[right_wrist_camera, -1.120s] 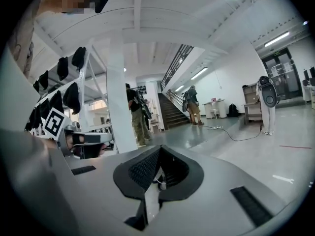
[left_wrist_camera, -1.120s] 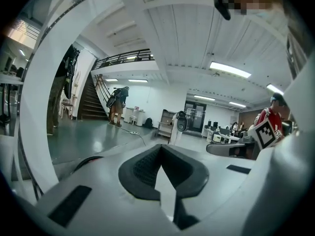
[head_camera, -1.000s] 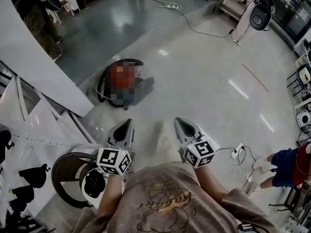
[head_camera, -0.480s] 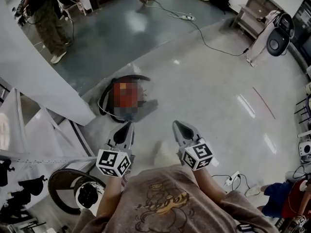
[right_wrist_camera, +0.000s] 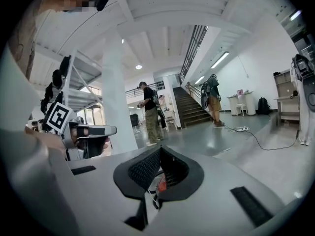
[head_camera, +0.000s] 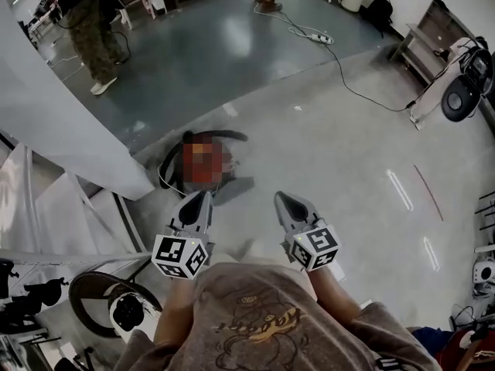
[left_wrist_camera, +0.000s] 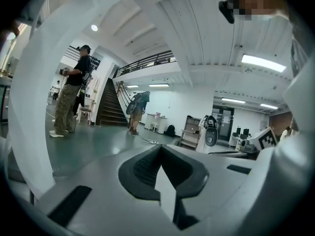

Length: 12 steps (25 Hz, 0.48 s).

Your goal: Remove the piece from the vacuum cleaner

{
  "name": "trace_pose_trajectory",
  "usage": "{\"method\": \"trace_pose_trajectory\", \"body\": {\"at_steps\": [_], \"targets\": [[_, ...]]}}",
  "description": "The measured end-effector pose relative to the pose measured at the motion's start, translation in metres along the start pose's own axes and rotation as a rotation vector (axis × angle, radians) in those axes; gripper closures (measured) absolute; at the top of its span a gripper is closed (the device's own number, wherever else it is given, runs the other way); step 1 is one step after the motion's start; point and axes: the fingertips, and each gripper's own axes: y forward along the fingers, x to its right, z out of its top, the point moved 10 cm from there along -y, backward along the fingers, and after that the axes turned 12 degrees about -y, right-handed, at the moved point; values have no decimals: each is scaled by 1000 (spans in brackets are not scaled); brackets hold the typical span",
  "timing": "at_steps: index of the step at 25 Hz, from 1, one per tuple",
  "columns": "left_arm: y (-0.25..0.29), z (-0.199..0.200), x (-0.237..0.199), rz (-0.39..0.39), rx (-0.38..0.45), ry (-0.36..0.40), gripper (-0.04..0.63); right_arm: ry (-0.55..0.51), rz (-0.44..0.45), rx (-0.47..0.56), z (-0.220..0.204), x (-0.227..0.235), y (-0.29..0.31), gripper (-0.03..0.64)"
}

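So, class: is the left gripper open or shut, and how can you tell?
Shut. In its own view the left gripper has its jaws meeting at the tips, with nothing held between them.

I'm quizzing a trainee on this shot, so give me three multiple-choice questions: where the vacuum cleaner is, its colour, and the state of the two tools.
1. Where is the canister vacuum cleaner with the black hose? A on the glossy grey floor; B on a shelf; C lifted in a tool.
2. Its body colour? A blue; B red; C yellow.
3. The left tool and right tool are: A both open; B both shut, empty; C shut on the hose.
Answers: A, it lies on the floor; B, its body shows red; B, each tool's jaws meet on nothing.
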Motion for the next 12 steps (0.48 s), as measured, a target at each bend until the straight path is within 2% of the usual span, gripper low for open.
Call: {"method": "trace_pose_trajectory", "body": {"at_steps": [7,12], "targets": [[16,21,-11,17,45,16,592,32,-1,19,4,18,30,617],[25,30,-20,-19,66,-3,592,30,-18,25,13,18,40,617]]}}
